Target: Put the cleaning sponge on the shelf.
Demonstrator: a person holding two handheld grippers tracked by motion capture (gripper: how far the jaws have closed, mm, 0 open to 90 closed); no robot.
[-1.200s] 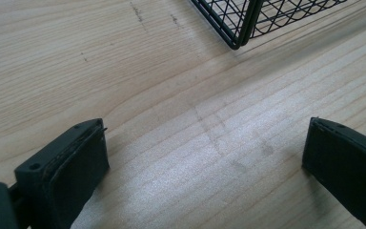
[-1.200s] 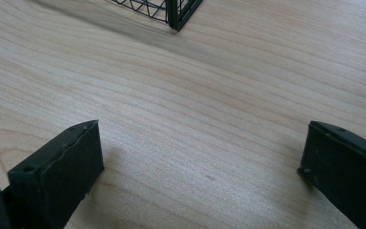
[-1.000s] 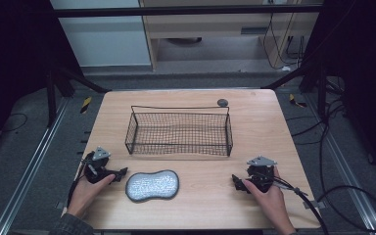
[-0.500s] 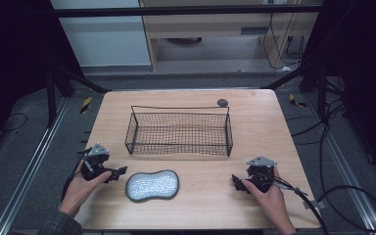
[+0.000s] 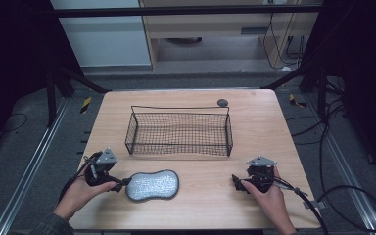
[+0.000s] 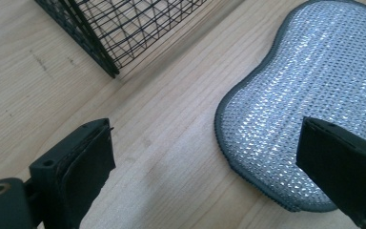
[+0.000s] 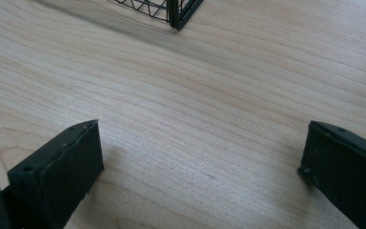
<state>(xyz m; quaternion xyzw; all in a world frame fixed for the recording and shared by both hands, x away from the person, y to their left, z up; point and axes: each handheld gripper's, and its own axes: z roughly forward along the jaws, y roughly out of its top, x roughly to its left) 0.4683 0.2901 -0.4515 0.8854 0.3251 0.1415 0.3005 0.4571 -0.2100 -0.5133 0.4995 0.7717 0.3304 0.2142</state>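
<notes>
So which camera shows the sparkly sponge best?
The left gripper view: the silver sponge is close, its woven weave and grey edge sharp, one end behind a jaw. The high view shows it whole but small, on the table near the left gripper.

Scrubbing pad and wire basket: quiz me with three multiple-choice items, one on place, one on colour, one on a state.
1. Where does the scrubbing pad lie?
A. inside the wire basket
B. on the table, nearer the person than the wire basket
C. on the floor

2. What colour is the pad's face?
A. silvery grey
B. yellow
C. red

3. How do the left hand-held gripper's jaws stand?
A. shut on the pad
B. shut on the basket rim
C. open, holding nothing

Key: 1 B, the pad lies flat on the table, apart from the wire basket; 2 A, its weave glints silver; 3 C, bare wood shows between the jaws.
</notes>
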